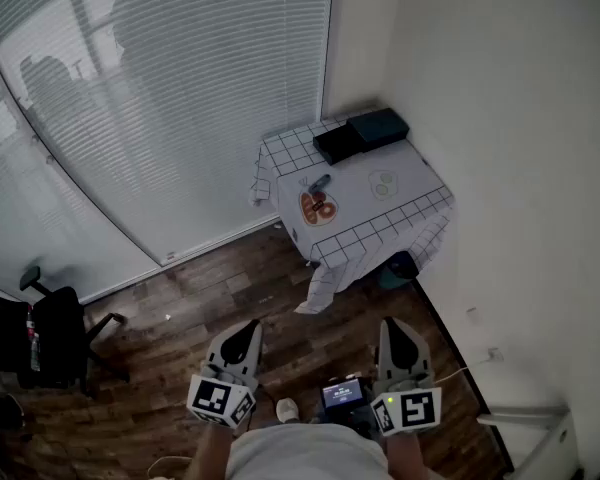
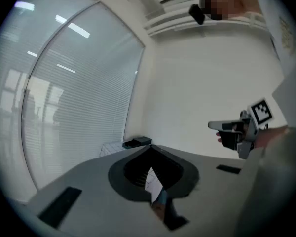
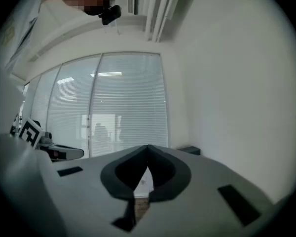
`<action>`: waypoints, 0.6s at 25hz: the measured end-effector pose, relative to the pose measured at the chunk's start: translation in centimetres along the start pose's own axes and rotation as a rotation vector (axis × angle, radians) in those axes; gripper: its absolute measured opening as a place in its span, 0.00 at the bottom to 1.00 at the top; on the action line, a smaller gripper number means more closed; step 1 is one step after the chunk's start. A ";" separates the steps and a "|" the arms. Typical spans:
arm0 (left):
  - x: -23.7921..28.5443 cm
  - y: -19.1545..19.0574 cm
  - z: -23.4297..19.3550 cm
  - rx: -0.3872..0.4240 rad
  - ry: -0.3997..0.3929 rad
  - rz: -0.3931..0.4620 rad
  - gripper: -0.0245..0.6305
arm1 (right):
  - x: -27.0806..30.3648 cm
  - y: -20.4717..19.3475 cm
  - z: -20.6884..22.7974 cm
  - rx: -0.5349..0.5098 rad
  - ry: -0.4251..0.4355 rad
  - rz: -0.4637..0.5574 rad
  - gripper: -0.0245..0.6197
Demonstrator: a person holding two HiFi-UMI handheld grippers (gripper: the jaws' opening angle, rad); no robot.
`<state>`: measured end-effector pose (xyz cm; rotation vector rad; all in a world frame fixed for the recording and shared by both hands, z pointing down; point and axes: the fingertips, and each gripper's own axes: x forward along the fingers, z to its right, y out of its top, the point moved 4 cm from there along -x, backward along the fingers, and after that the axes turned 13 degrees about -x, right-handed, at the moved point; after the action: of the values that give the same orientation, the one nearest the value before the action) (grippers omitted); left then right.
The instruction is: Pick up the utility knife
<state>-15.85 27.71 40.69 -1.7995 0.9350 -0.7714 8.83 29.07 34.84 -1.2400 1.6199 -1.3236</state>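
White checked cloth covers the worktop (image 1: 412, 171), which stands in the far right corner of the room, against the plain wall and beside the slatted blinds (image 1: 180, 88). Brown wood-plank floor (image 1: 280, 318) lies between it and us.

On the worktop we note a small dark elongated item that we take to be the utility knife (image 1: 320, 182). It lies near the middle of the cloth, just beyond an orange round item (image 1: 318, 207), and nothing touches it. It is too small in the head view for us to make out its blade or its exact heading. To its right, apart from it, lies a pale round item (image 1: 383, 183). At the far edge sit two dark boxes side by side, a black box (image 1: 338, 144) on the left and a dark teal box (image 1: 379, 126) on the right.

The left gripper (image 1: 246, 329) and the right gripper (image 1: 394, 326) are held side by side at the near edge of the head view, over the floor and well apart from the worktop. Both point towards the far corner, roughly level. In the left gripper view the jaws meet at their tips with nothing between them. The right gripper view shows the same: jaws together, nothing held.

Between the two grippers, close to the body, we see a small device with a lit screen (image 1: 341, 395). A black office chair (image 1: 55, 338) stands at the near left, by the blinds.
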 end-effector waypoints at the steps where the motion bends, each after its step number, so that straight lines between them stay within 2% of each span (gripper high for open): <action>1: -0.5 -0.2 1.1 0.038 0.012 0.005 0.05 | -0.7 -0.1 -0.6 0.008 0.020 0.003 0.05; 3: -1.3 -0.5 3.4 0.085 -0.008 0.008 0.05 | -2.1 -0.4 -1.5 0.029 0.050 0.000 0.05; 6: -1.5 -0.3 7.2 0.100 -0.123 0.008 0.05 | -4.3 -1.0 -1.3 0.065 0.063 -0.016 0.05; 8: -1.6 0.0 9.0 0.101 -0.139 0.030 0.05 | -5.5 -1.1 -0.6 0.081 0.067 -0.014 0.05; 9: -1.7 0.1 9.9 0.084 -0.161 0.049 0.05 | -6.0 -1.0 -0.2 0.097 0.069 -0.002 0.05; 12: -1.3 -0.2 13.6 -0.003 -0.321 0.101 0.05 | -7.0 -1.2 1.3 0.125 0.088 0.031 0.05; 13: -1.1 -0.5 14.6 0.017 -0.322 0.092 0.05 | -7.3 -1.4 1.7 0.113 0.093 0.030 0.05; 15: -0.6 -1.3 15.9 0.121 -0.247 0.051 0.05 | -7.8 -1.6 2.5 0.094 0.096 0.031 0.05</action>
<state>-2.80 35.64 35.98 -1.7126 0.7524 -0.5464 13.93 35.70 35.40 -1.1064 1.6167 -1.4428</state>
